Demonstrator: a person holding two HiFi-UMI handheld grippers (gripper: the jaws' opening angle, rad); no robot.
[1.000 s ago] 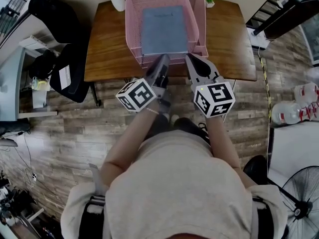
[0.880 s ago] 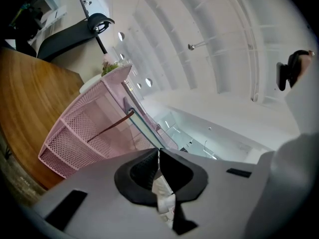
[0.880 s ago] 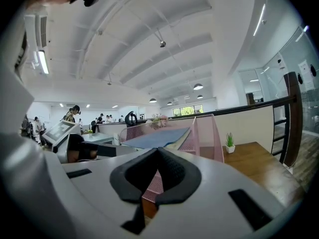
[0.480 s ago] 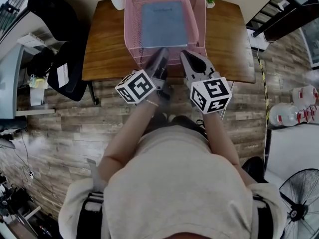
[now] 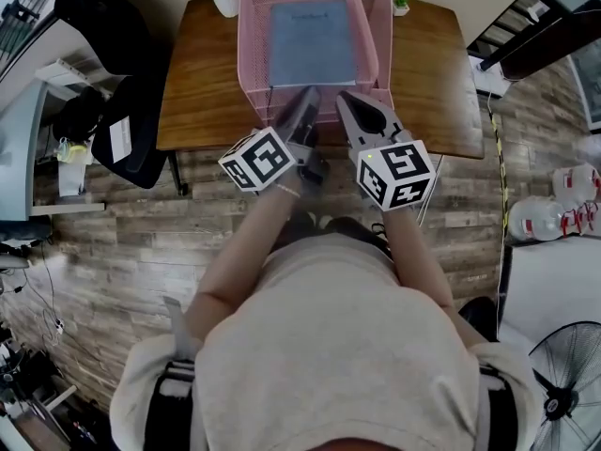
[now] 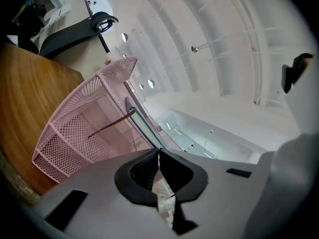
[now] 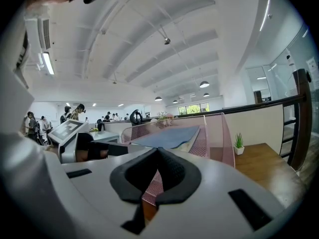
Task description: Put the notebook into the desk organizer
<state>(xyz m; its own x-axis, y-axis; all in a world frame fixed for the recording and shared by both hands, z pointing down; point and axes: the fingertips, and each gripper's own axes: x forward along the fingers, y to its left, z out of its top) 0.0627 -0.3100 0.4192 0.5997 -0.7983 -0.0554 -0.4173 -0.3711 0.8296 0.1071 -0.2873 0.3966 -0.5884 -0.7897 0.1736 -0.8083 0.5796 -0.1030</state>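
Left tongs (image 5: 307,94), right tongs (image 5: 344,98) closed, notebook (image 5: 313,42) lengthwise pointing away

The desk organizer (image 5: 383,26) is pink metal mesh with matt paint. The notebook (image 5: 313,42) has a matt blue cover. The table (image 5: 202,83) is smooth brown wood, a little shiny. My left gripper (image 6: 158,153) is matt grey plastic, with black ribbed pads (image 6: 137,176).
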